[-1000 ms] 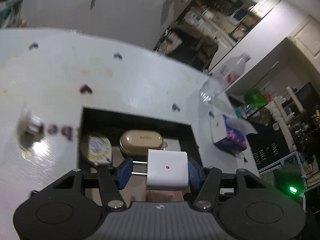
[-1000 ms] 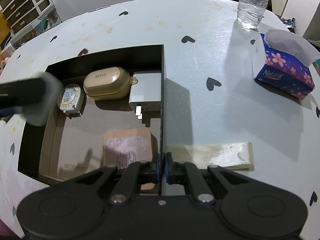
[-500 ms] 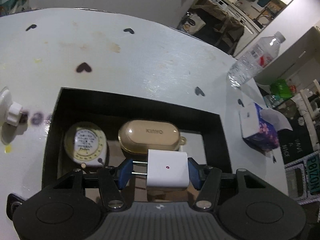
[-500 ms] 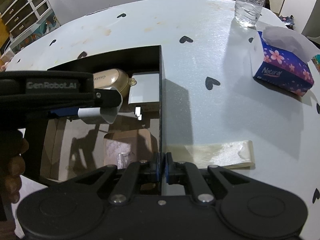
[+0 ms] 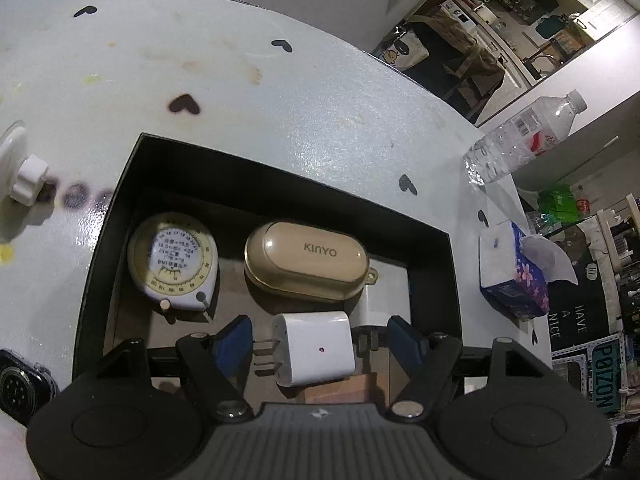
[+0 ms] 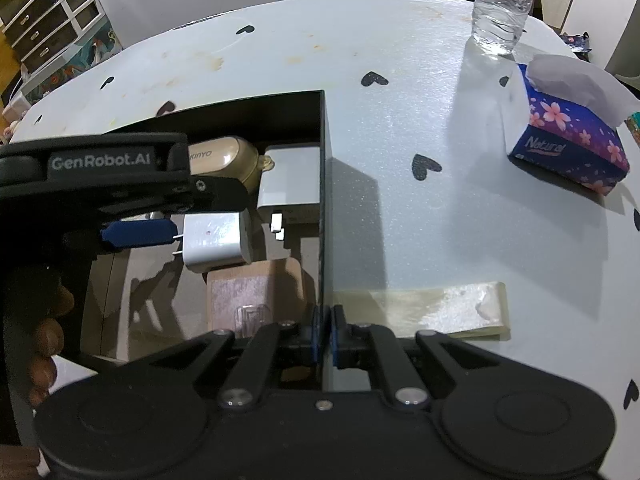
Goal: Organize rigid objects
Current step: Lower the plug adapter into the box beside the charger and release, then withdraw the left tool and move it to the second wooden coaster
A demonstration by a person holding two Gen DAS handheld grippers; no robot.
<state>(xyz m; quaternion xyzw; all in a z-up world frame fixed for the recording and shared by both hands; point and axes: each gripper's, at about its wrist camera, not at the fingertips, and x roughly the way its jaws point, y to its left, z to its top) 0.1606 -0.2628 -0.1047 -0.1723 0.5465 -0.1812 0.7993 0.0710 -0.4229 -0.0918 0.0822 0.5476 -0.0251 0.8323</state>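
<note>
A small white charger (image 5: 316, 354) lies low inside the black box (image 5: 280, 184), resting partly on a brown card (image 6: 256, 292). My left gripper (image 5: 320, 344) straddles it with its jaws opening; both blue pads (image 6: 138, 234) stand off the charger. Behind it sit a gold KINYO case (image 5: 306, 266), a round tape measure (image 5: 174, 260) and a second white charger (image 6: 290, 192). My right gripper (image 6: 325, 340) is shut on the box's right wall (image 6: 324, 200), at its near end.
On the white table, right of the box, stand a water bottle (image 6: 502, 12) and a tissue box (image 6: 568, 140). A yellowish strip (image 6: 420, 308) lies by the right gripper. A white knob (image 5: 20, 172) and a dark watch (image 5: 20, 388) sit left of the box.
The left gripper sank into the box with the white charger, then its jaws spread and let the charger go. The right gripper kept its hold on the box wall.
</note>
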